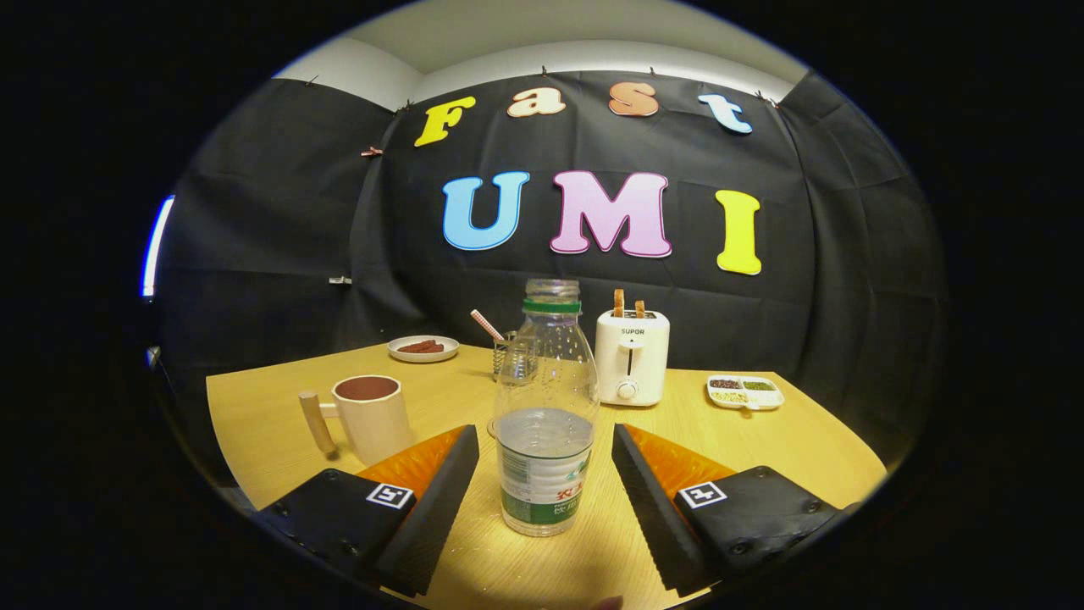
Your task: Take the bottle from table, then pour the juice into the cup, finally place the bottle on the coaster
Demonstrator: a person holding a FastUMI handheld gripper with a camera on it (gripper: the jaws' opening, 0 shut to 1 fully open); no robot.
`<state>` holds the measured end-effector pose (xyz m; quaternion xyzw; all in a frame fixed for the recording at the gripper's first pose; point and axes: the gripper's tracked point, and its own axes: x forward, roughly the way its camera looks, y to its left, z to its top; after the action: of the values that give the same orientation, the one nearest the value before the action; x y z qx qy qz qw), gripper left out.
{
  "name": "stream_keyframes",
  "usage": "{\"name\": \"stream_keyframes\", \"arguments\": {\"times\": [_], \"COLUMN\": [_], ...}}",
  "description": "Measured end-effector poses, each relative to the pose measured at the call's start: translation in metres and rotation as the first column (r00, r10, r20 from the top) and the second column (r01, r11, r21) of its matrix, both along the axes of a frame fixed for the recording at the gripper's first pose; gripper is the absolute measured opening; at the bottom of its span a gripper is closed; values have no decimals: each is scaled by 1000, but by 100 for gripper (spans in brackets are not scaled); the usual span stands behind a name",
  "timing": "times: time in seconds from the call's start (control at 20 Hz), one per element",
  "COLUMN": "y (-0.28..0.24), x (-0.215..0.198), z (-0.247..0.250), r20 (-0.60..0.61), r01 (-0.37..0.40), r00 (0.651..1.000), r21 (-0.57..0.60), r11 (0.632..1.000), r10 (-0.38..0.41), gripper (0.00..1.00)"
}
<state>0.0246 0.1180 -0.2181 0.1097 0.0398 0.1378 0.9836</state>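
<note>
Black cloth drapes the booth's back wall behind a pale wooden table (762,440) where a pouring task is laid out. At centre stands a clear plastic bottle (546,407), upright, uncapped, with a green ring at its neck and a label round its lower body; clear liquid fills it to a little under half. It sits between the two fingers of the gripper (546,462), whose jaws are spread wide, with a gap of bare tabletop showing on each side of the bottle, so neither finger touches it. A coaster cannot be made out with certainty, though a faint round edge shows at the bottle's left shoulder.

Left of the bottle, just beyond the left finger, a cream cup (371,417) with a wooden handle (316,422) holds a dark reddish-brown filling. Farther back on that side a small white plate (423,348) carries brown pieces. Directly behind the bottle, partly seen through its clear wall, is a wire holder (506,356) with a striped straw (486,324) leaning out of it. To the right of that stands a white toaster (632,367) with two slices of toast poking from its slots. Near the table's right side lies a white divided dish (745,392) holding small heaps of dark, green and pale grains. Nothing stands between the open fingers and the bottle.
</note>
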Motion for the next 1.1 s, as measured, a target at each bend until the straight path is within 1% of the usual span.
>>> {"name": "stream_keyframes", "arguments": {"times": [0.15,0.25,0.3,0.35,0.4,0.45,0.5,0.65,0.75,0.8,0.95,1.0,1.1], "y": [6,7,8,9,12,13,13,7,1,2,-1,0,-5], "x": [17,23,29,32,36,39,40,38,39,38,38,38,38], "z": [-9,-14,-14,-14,-14,-13,-13,12,16,20,25,32,53], "r20": [-17,-24,-24,-14,-23,-33,-43,7,-2,-4,-31,-27,12], "r01": [-3,9,15,18,15,9,3,12,27,16,11,8,32], "r00": [1000,1000,1000,1000,1000,999,999,1000,1000,1000,999,999,999], "r21": [34,48,46,47,35,22,-2,-77,-140,-167,-267,-287,-338], "r11": [999,999,999,999,999,1000,1000,997,990,986,964,958,941], "r10": [4,-8,-14,-18,-14,-8,-3,-11,-28,-17,-20,-16,-29], "gripper": [97,97,87,80,77,77,75,74,72,70,70,70,70]}}
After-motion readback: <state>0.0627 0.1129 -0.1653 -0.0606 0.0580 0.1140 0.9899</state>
